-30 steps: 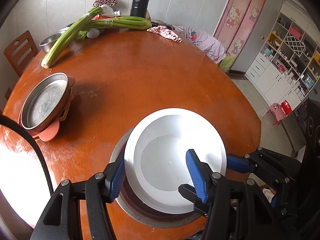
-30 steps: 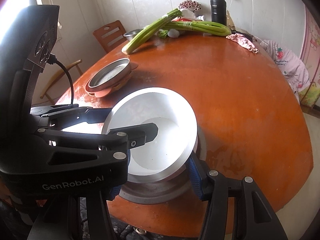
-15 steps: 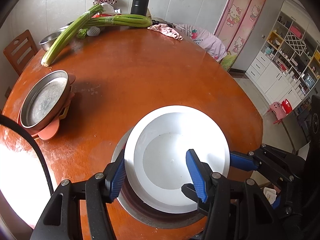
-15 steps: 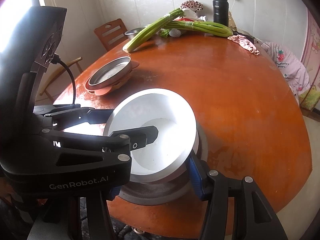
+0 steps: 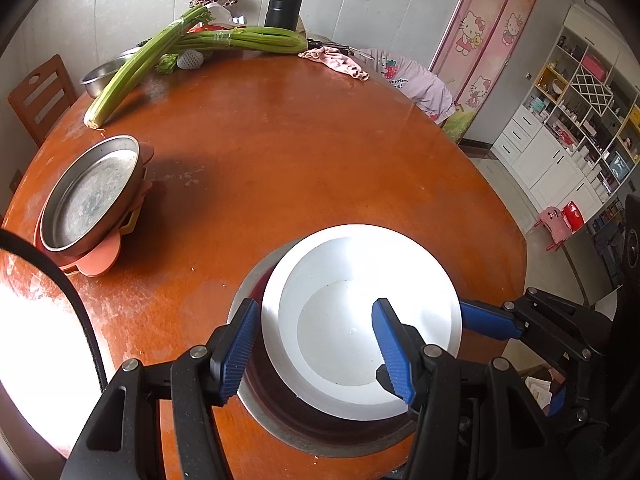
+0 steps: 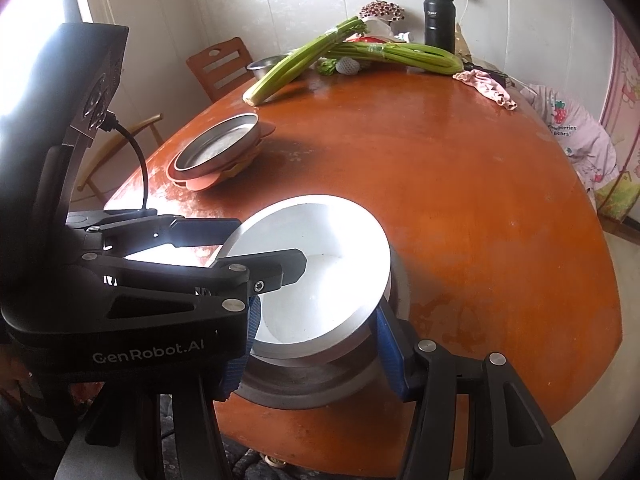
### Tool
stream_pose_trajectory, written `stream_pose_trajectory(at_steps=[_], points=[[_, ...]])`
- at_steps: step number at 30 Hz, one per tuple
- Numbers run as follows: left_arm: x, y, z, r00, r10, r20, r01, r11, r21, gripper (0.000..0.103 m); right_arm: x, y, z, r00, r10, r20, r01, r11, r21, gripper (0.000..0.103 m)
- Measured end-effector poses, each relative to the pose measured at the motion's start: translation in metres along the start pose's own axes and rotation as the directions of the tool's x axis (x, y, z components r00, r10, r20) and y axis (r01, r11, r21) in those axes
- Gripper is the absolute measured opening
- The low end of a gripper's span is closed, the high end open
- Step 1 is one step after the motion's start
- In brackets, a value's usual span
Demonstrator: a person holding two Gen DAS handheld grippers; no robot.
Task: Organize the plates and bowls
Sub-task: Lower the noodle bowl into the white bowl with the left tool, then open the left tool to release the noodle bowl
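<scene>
left gripper gaping, straddling white bowl rim | right gripper gaping around it | bowl sitting in metal dish

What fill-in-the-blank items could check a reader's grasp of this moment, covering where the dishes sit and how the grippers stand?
1. The white bowl is tilted inside a ____ metal basin.
2. The metal pan at the table's left edge sits on a stack of ____-colored plates.
3. The celery lies at the table's ____ side.
4. Both the left gripper and the right gripper have ____ finger pads.

Missing words: larger; salmon; far; blue
</scene>
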State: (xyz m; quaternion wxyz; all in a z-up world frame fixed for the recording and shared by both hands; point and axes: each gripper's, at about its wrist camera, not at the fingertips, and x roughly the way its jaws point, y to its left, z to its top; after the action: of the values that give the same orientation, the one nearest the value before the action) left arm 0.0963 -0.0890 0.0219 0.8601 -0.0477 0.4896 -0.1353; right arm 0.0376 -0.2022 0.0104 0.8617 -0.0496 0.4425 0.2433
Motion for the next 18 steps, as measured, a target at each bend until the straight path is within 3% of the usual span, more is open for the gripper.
stream_pose_trajectory(at_steps=[18], points=[[-0.0057,0.0068,0.0002,1.0,0.005,0.018,-0.005,1.0,-0.015,0.058,-0.0067,-0.0041,0.0006,1.0,-0.006,0.015,0.006,1.0,0.012,0.058]])
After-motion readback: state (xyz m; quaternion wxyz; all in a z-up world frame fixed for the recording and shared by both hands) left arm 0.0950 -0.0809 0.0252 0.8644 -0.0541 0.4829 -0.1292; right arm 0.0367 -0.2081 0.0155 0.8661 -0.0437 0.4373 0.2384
